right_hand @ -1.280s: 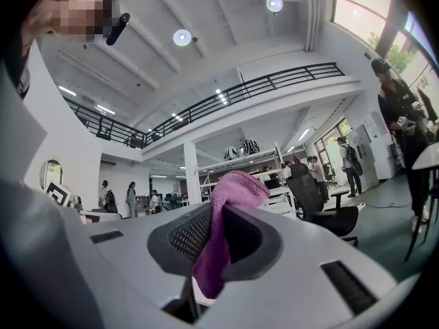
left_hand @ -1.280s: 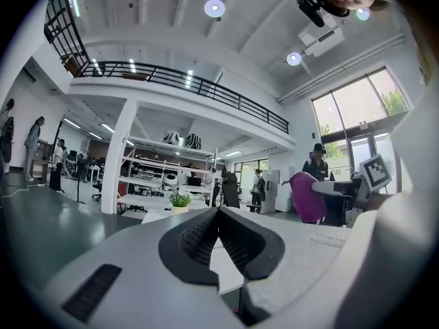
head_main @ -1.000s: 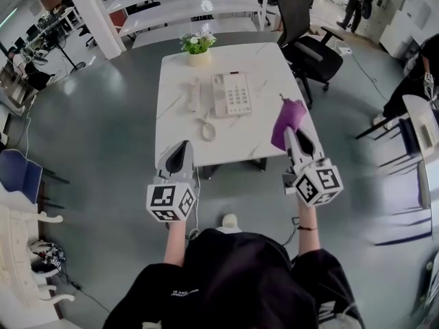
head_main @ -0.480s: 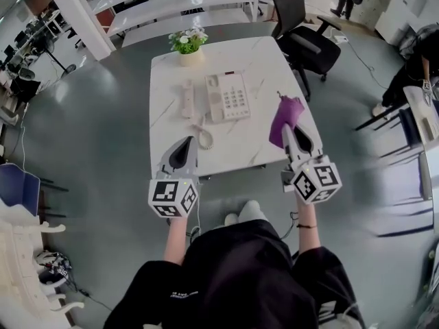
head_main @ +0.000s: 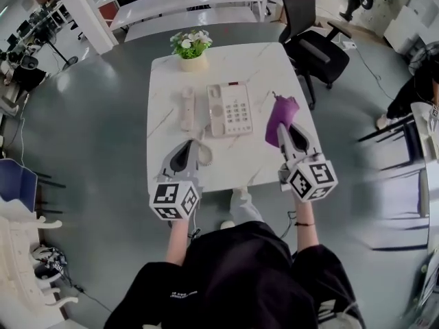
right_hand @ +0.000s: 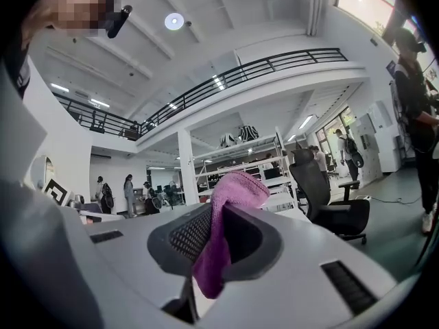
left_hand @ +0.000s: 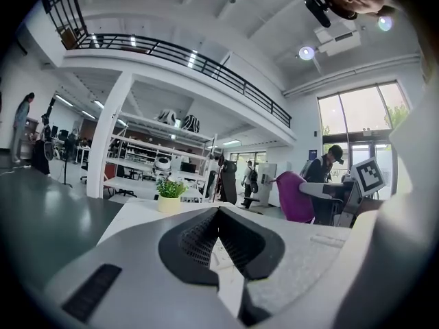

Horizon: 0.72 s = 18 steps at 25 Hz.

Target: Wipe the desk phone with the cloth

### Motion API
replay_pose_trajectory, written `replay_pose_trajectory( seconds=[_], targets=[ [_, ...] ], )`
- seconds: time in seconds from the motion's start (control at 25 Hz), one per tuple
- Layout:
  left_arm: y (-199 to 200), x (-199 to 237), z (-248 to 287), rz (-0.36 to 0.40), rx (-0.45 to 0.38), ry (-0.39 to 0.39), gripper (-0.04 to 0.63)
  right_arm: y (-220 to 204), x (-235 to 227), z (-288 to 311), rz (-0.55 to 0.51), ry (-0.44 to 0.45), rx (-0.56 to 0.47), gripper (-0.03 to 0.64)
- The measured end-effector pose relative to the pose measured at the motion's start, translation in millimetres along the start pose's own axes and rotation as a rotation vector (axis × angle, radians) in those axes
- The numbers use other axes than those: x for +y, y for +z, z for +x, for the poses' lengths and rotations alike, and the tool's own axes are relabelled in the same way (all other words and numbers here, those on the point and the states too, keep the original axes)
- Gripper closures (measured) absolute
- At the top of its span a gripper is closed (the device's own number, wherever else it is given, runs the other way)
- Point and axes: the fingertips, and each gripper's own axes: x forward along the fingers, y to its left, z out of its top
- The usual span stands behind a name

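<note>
On the white counter (head_main: 260, 67), the desk phone (head_main: 230, 110) sits near the middle. Its handset (head_main: 187, 108) lies off the cradle just to its left, and the coiled cord (head_main: 203, 154) trails toward the near edge. The right claw (head_main: 285, 134) is clamped on a purple cloth (head_main: 280, 117), which stands up out of the pinch, near the counter's right edge and apart from the phone. The left claw (head_main: 185, 148) has its jaws together with nothing between them and hovers over the near edge beside the cord.

Wiping has not begun, by the look of it. To do it well, the cloth should come down flat on the keypad so that fabric, not the jaw tips, meets the plastic. Light strokes along the base would avoid shoving it. The empty left claw could steady the base, and the loose handset wants its own pass.
</note>
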Motion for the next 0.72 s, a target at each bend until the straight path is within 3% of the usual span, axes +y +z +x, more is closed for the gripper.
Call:
replay_pose_trajectory(
  seconds=[0.72],
  targets=[
    [-12.3, 48.5, 99.1, -0.094, 0.089, 0.097, 0.597, -15.6, -50.8, 144.9, -0.025, 0.104, 0.113, 0.591]
  ],
)
